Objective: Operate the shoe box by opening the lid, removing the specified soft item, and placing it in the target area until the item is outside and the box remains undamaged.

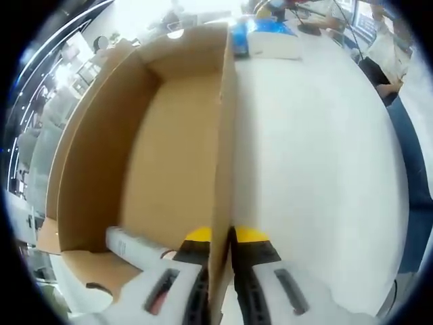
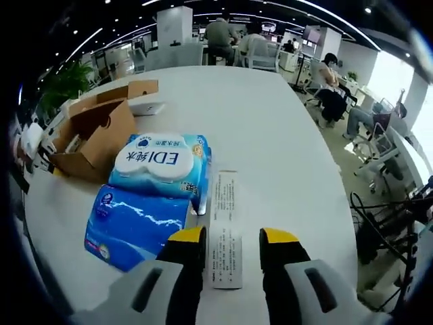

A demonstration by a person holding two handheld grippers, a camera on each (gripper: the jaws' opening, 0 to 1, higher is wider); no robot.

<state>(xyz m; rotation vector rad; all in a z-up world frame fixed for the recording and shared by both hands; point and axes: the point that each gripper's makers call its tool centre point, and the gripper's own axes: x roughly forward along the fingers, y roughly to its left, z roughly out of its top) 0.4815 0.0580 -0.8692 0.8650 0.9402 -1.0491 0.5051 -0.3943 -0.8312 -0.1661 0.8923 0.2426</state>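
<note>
- On the white table [image 2: 270, 128], the open cardboard shoe box [image 2: 91, 135] sits near the left edge.
- Left gripper [image 1: 222, 238]: jaws narrow, clamped on the box's side wall.
- Right gripper [image 2: 232, 238]: jaws apart, holding nothing, over a printed paper slip [image 2: 225, 223].
- Blue tissue packs [image 2: 152, 186] lie outside the box, just beside the slip.

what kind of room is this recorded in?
Likely an open-plan office or lab: a long white table, people seated on office chairs at desks behind it, ceiling strip lights, and a potted plant at the side.
</note>
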